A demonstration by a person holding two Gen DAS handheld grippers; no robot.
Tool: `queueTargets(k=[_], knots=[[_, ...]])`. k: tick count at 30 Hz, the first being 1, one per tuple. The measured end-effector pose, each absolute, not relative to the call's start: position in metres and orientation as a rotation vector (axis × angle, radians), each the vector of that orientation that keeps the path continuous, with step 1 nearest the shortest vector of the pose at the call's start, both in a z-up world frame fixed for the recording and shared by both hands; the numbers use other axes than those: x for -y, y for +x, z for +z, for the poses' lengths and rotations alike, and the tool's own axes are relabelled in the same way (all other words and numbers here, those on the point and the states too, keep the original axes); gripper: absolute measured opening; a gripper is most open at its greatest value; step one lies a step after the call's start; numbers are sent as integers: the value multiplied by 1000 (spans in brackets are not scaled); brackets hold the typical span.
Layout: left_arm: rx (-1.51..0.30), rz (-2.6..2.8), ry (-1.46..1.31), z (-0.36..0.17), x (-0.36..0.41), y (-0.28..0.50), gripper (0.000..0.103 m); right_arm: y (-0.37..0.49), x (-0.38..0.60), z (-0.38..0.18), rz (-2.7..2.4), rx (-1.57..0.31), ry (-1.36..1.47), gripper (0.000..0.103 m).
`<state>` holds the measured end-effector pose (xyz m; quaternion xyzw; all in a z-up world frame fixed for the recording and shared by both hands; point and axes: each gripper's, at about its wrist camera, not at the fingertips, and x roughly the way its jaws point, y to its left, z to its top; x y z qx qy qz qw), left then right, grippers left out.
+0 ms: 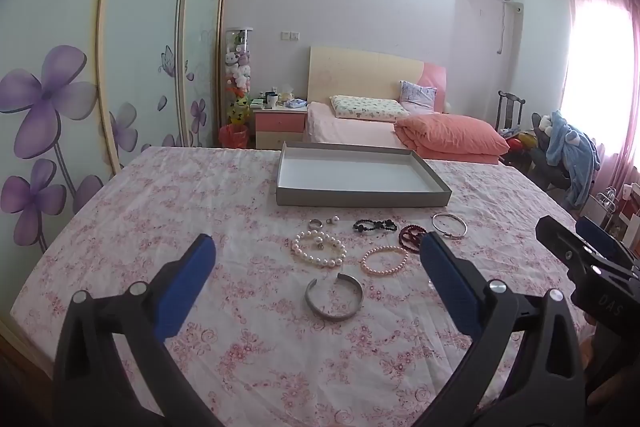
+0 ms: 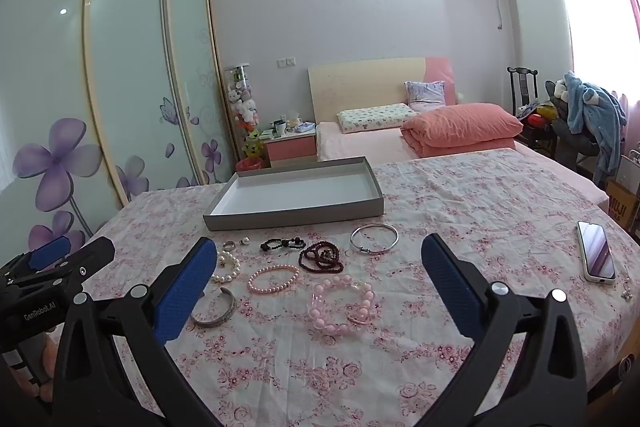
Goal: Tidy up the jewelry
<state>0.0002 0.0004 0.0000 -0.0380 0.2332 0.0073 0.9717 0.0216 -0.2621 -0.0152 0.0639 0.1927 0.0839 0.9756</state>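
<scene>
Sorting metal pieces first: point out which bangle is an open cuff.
The grey cuff bangle nearest the left gripper: its ring has a gap. The thin silver bangle closes fully.

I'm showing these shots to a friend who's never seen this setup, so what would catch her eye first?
Probably the scatter of jewelry on the floral tablecloth: a chunky pink bead bracelet nearest the right gripper, a white pearl bracelet and an open silver cuff ahead of the left gripper. Just beyond them sits an empty grey tray, and a phone lies far right.
</scene>
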Motion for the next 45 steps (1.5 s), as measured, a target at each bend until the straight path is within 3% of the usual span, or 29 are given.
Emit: queueTargets(k=[45], knots=[[-475, 15, -80, 0, 0, 0, 99, 22, 263, -19, 169, -396, 131, 101]])
